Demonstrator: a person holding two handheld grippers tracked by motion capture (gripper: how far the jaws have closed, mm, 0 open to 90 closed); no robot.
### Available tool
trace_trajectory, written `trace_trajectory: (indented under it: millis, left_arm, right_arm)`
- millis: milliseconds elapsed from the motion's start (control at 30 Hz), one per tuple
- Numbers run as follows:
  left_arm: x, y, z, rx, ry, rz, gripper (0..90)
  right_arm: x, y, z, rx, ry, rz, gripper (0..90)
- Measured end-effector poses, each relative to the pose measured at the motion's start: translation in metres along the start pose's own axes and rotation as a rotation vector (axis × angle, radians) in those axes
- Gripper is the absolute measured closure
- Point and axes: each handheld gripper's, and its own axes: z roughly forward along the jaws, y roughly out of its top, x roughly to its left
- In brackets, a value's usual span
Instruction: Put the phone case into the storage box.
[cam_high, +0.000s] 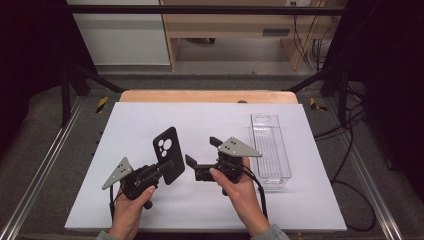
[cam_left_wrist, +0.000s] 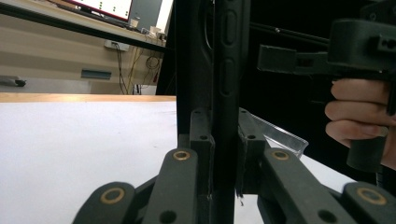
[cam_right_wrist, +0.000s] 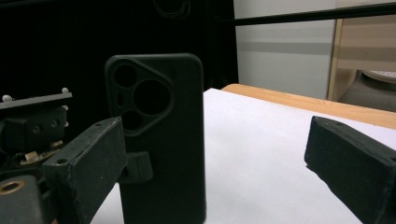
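Lying empty: clear tray (cam_high: 270, 146), R side.

Bare white mat (cam_high: 150, 120) leftward; clear tray (cam_high: 270, 147) beside right tongs (cam_high: 203, 151).

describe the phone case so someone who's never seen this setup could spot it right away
On the white mat covering the table, look left of centre, where the left gripper is shut on the phone case and holds it up on end. It is a flat, matte black slab with round camera cutouts near its top. The clear tray at the right is see-through and ribbed; the right gripper stands open beside the case.
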Motion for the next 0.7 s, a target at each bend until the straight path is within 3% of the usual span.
trace_trajectory:
  millis: [167,700]
  left_arm:
    - [-0.002,-0.001,0.001,0.013,0.007,0.014,80.7]
    - [-0.019,-0.004,0.011,0.067,-0.017,0.096,80.6]
  right_arm:
    - [-0.005,-0.002,-0.003,-0.01,-0.013,0.016,5.0]
    - [0.009,-0.014,0.008,0.004,0.053,0.015,3.7]
